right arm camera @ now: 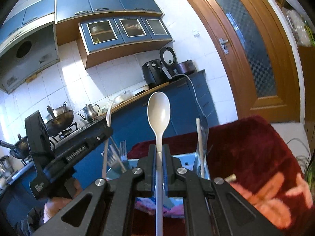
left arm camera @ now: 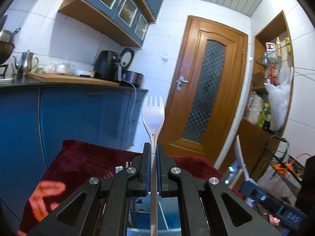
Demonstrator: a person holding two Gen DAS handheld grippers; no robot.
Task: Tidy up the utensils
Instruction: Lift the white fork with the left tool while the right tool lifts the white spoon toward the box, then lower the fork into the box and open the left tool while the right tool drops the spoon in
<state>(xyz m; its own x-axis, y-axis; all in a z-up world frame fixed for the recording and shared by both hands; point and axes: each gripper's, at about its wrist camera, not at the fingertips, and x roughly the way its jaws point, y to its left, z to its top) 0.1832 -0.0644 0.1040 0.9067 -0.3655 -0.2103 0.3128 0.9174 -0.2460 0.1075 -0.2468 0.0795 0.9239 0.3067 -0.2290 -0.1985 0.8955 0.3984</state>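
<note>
Item one: our left gripper point(left arm camera: 151, 147) clamps a white plastic spork point(left arm camera: 153, 114) by the handle, head upright beyond the fingertips. Item two: our right gripper point(right arm camera: 159, 149) likewise clamps a beige plastic spoon point(right arm camera: 159, 114), above the dark red cloth point(right arm camera: 246, 143).

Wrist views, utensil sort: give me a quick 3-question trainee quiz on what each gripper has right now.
1. True or false: the left gripper is shut on a spork whose tines point away from the camera.
2. Multiple choice: the right gripper holds a) a knife b) a spoon c) nothing.
3. Fill in: beyond both grippers lies a dark ____ cloth, with a blue organizer tray on it.

Key: 1 true; 2 b; 3 red.
</note>
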